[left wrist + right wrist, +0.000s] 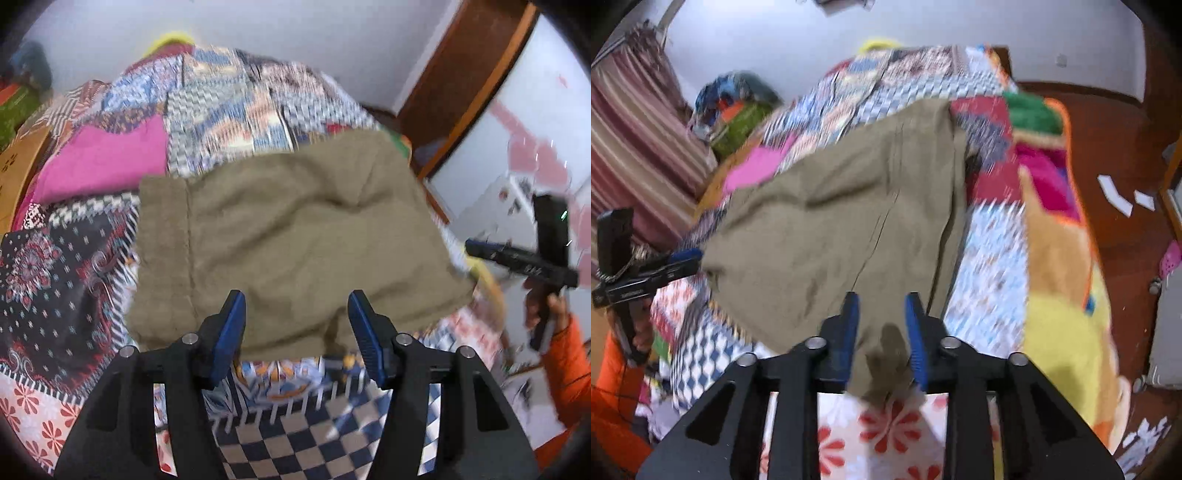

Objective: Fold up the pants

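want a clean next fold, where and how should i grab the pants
Grip the pants at the near edge's two corners, coming from the near side, low over the quilt. They lie folded and fairly flat, with that edge loose nearest both tools. The right gripper already has a corner tab between its jaws; the left gripper stands open over that edge.

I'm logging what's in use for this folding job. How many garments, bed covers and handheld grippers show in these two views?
Khaki pants: 1
Patchwork quilt under them: 1
Handheld grippers: 2, left gripper and right gripper
Total: 4
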Demonstrator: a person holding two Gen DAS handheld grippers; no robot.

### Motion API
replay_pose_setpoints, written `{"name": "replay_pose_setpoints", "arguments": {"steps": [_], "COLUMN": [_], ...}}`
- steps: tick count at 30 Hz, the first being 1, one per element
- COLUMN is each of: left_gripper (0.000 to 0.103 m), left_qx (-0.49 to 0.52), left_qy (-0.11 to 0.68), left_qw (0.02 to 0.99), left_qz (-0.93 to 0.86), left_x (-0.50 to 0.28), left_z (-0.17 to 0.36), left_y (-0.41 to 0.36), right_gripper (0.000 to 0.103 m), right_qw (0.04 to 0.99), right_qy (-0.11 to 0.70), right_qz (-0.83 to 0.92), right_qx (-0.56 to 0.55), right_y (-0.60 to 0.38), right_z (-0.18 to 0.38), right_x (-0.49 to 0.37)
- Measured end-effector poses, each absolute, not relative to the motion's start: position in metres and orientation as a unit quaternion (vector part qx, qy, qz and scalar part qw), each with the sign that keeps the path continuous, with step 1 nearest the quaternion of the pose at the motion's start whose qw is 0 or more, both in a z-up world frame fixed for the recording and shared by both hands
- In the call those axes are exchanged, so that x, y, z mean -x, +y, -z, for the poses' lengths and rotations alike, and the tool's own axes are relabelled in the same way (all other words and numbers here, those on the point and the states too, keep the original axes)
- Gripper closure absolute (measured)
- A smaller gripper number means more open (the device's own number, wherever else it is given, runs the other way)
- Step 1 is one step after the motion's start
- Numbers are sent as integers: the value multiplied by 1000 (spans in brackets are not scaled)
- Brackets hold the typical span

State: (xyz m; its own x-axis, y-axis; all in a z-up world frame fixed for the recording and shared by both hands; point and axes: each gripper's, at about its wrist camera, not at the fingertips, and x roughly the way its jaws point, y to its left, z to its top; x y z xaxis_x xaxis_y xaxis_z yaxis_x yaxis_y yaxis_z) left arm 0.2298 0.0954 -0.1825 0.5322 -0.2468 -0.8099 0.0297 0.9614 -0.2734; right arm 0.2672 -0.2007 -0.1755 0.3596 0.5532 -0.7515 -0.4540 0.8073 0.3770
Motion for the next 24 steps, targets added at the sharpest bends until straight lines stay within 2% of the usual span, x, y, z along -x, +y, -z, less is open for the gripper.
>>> {"name": "replay_pose_setpoints", "arguments": {"steps": [4,13,20,24], "left_gripper": [45,45,45,45], "left_qx": [95,72,73,70], "left_qy": [468,503,510,512], "left_qw": [877,859,855,854], "left_qz": [55,61,56,53], "left_x": [-249,-269,-268,-268], "left_z": [176,211,227,230], "left_y": [97,84,82,80], "right_gripper": [74,72,74,71], "right_qw": [826,799,797,775], "right_qy": [476,514,480,502], "right_qz": [-296,-298,-353,-369], "right_qx": [-63,-88,-102,-100], "right_y": [-193,-188,-189,-178], "right_z": [185,217,201,212], "right_x": [-296,-312,-300,-305]}}
